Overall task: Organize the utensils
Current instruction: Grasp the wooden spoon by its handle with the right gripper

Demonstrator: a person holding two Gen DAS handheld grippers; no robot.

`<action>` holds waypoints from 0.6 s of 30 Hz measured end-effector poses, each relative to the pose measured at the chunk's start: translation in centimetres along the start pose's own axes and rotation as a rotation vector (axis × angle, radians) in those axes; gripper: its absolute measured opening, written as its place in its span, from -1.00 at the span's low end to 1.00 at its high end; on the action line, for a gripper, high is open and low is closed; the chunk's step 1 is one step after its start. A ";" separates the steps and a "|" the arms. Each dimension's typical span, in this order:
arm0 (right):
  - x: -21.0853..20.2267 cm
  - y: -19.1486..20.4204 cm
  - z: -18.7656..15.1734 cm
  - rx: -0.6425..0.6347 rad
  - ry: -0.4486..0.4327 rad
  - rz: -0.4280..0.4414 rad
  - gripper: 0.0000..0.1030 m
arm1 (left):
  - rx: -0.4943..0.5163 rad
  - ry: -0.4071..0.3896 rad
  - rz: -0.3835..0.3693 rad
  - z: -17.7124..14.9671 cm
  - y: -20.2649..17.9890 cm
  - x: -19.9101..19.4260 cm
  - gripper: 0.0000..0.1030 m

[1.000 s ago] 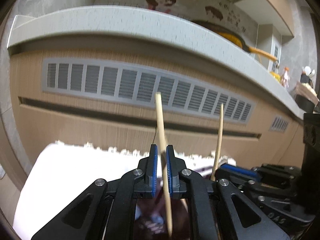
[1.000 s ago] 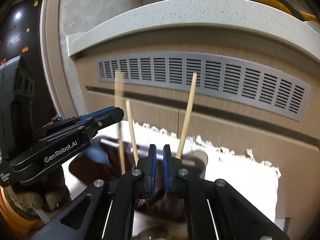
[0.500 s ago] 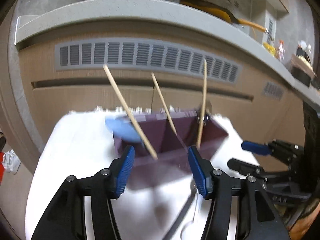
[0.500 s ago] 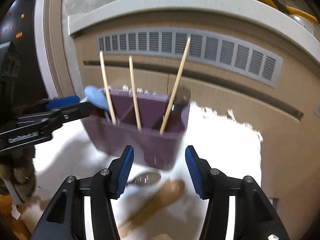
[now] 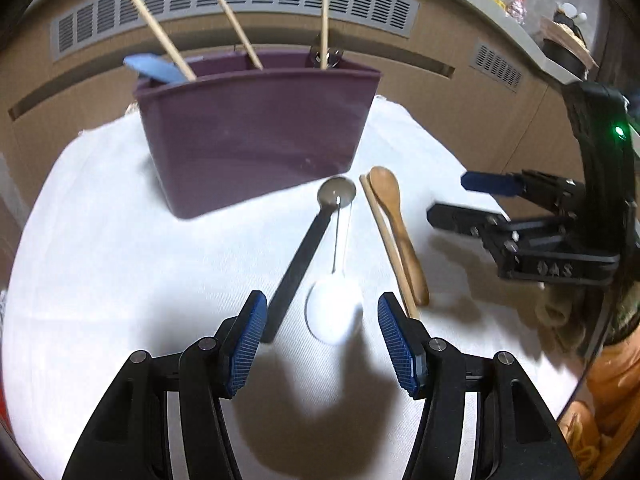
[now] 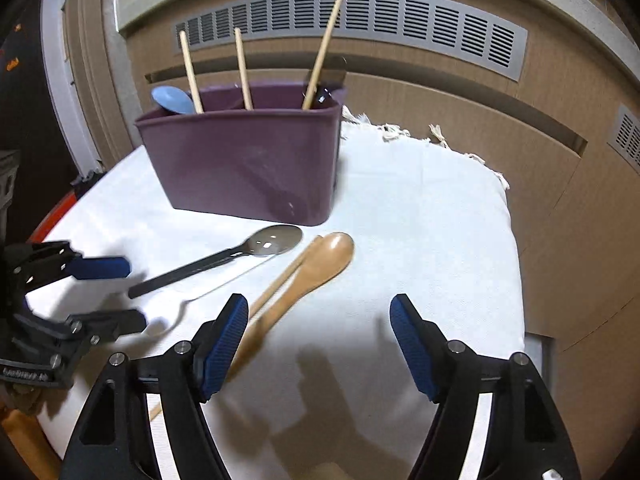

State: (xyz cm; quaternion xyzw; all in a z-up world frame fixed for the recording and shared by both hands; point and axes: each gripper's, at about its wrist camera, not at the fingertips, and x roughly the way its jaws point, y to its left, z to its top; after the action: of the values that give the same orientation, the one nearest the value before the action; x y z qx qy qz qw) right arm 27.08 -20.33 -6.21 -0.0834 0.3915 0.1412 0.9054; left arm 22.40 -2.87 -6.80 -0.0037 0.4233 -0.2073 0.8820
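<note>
Jaws of both grippers, left [image 5: 322,330] and right [image 6: 316,344], stand wide, just been opening, nothing held. Purple caddy [image 6: 248,164] upright on white-clothed bench [image 6: 432,216], three chopsticks [image 6: 191,72] and blue spoon [image 6: 172,100] inside. Loose before it: metal spoon [image 6: 276,240], wooden spoon [image 6: 316,268], one chopstick [image 5: 384,236], white spoon [image 5: 334,312].
</note>
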 end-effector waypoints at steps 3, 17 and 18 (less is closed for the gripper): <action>1.7 -0.5 1.2 0.023 0.016 -0.029 0.37 | -0.029 -0.010 0.021 -0.3 0.2 -0.5 0.14; 6.8 -0.3 3.5 0.080 0.124 -0.032 -0.09 | -0.049 -0.034 0.061 -0.9 1.1 -2.3 0.35; 7.0 -0.2 3.3 0.081 0.148 -0.009 -0.09 | -0.054 -0.029 0.056 -1.0 1.2 -2.2 0.35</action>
State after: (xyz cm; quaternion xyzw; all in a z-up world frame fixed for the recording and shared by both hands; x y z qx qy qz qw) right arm 34.03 -18.33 -9.07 -0.0588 0.4622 0.1145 0.8774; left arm 20.86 -0.82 -5.98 -0.0189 0.4157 -0.1710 0.8931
